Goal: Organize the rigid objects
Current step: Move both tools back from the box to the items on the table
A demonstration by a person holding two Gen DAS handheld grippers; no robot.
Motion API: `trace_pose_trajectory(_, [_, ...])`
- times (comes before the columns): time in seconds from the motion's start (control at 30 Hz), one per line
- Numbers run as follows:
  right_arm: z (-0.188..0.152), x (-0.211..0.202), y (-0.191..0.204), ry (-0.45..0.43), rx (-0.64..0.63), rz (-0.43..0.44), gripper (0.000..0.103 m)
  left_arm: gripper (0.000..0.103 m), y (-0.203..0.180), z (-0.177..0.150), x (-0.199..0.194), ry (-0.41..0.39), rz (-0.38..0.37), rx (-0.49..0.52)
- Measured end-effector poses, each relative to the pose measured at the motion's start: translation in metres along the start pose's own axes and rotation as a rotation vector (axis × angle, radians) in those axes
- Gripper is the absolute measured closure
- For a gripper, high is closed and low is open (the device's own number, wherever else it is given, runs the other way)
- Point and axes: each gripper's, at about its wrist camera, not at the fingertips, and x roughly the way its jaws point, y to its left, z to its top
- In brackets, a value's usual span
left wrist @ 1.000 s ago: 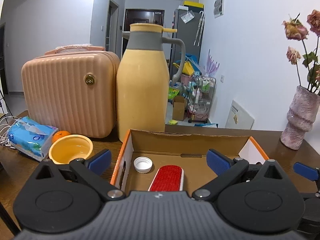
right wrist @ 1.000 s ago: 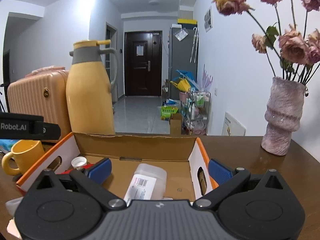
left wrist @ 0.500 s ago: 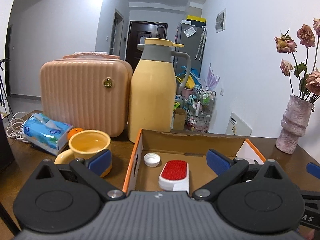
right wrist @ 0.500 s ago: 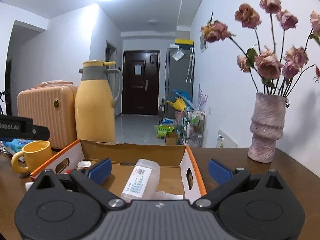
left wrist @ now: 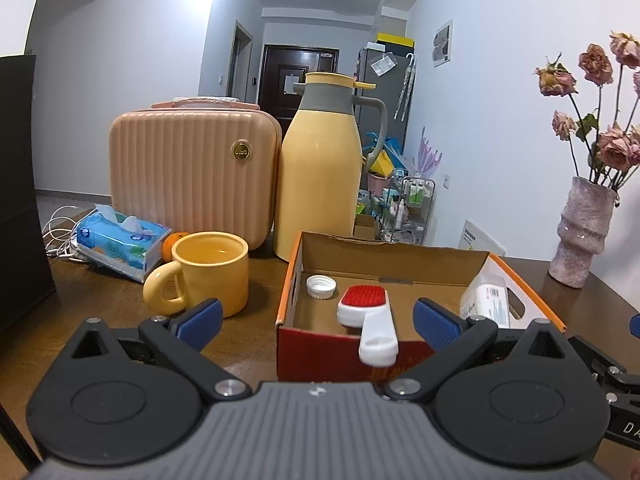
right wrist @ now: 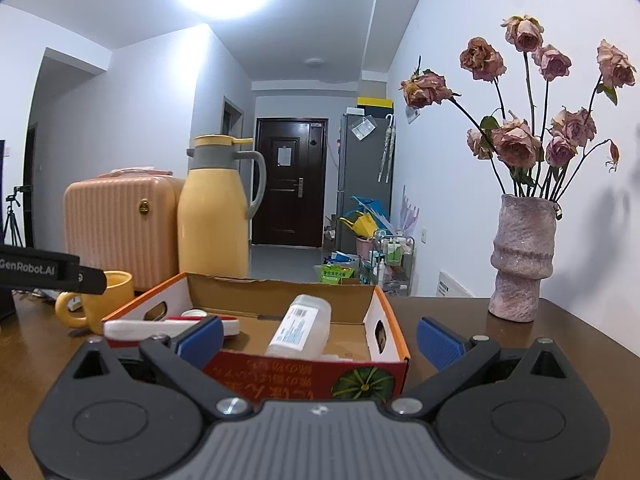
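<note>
Both claws, left claw and right claw, gape wide and empty; the cardboard box sits just ahead of them, lint brush inside.

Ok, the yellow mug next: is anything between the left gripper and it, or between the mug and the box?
Nothing visible blocks either path. The left gripper is open, and the yellow mug stands just ahead of its left finger. Only bare table separates the mug from the cardboard box, though its side wall must be cleared.

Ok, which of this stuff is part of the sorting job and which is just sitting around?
Job: cardboard box; inside it the white cap, red-and-white brush, plastic bottle; probably the yellow mug.

Just there: thermos, pink case, tissue pack, orange, vase.
</note>
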Motion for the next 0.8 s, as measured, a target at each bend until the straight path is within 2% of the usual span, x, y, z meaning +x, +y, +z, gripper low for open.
trace_pose_trajectory(0.8, [-0.043,-0.055,0.013,0.067,-0.031,0.019,0.000,0.000,0.017,-0.052,-0.045,0.077,-0.041,0.065])
